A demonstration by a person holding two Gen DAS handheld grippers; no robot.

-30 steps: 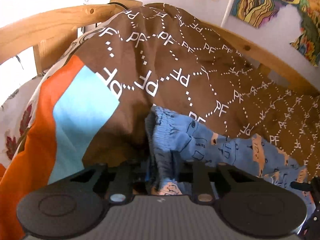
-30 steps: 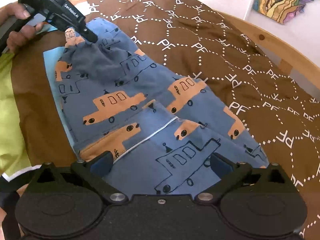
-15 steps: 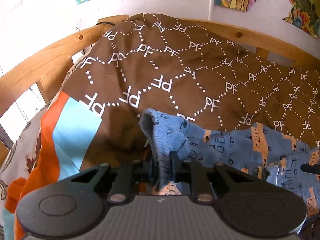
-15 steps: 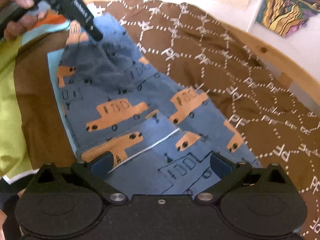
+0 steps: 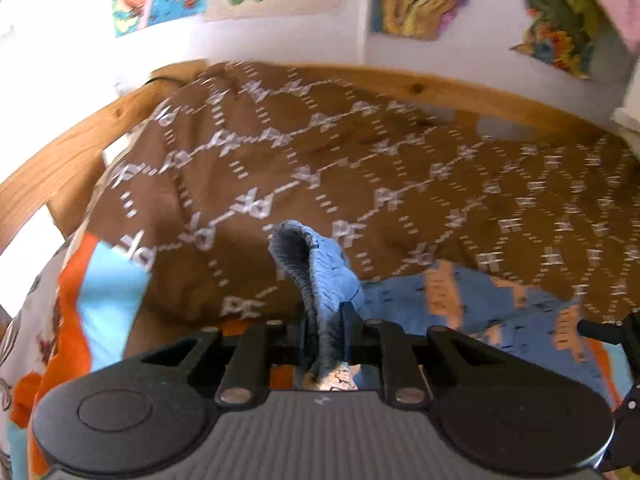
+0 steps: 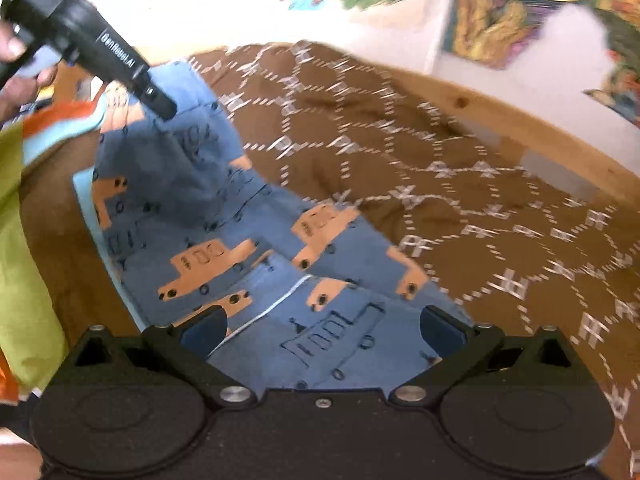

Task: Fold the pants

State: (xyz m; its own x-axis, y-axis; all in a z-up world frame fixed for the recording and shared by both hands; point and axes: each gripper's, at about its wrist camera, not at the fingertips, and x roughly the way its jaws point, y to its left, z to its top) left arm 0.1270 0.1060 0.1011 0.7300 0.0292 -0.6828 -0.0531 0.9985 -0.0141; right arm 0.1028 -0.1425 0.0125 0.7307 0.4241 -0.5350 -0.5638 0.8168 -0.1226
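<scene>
The brown bedspread [image 6: 460,184] with its white lettered lattice filled the wooden bed frame [image 6: 532,128], and bright posters [image 6: 504,12] hung on the white wall behind. On the bedspread lay the pants [image 6: 240,240] — blue, printed with orange cars — stretched long, their axis running from the near lower right of the right wrist view up to the far upper left. The waistband end pointed away to that far left corner, bunched and lifted off the cover; the leg end lay flat, closest to the right wrist camera. A pale blue and orange cloth [image 6: 60,120] showed under the raised end, just beside it.

The left gripper [image 5: 324,320] was clamped tight on the gathered waistband [image 5: 308,264], a ribbed fold standing upright between its narrow fingers. The right gripper [image 6: 320,328] stood wide apart over the leg end — fabric beneath and between its blue pads [image 6: 440,330], nothing pinched as far as the view showed.
</scene>
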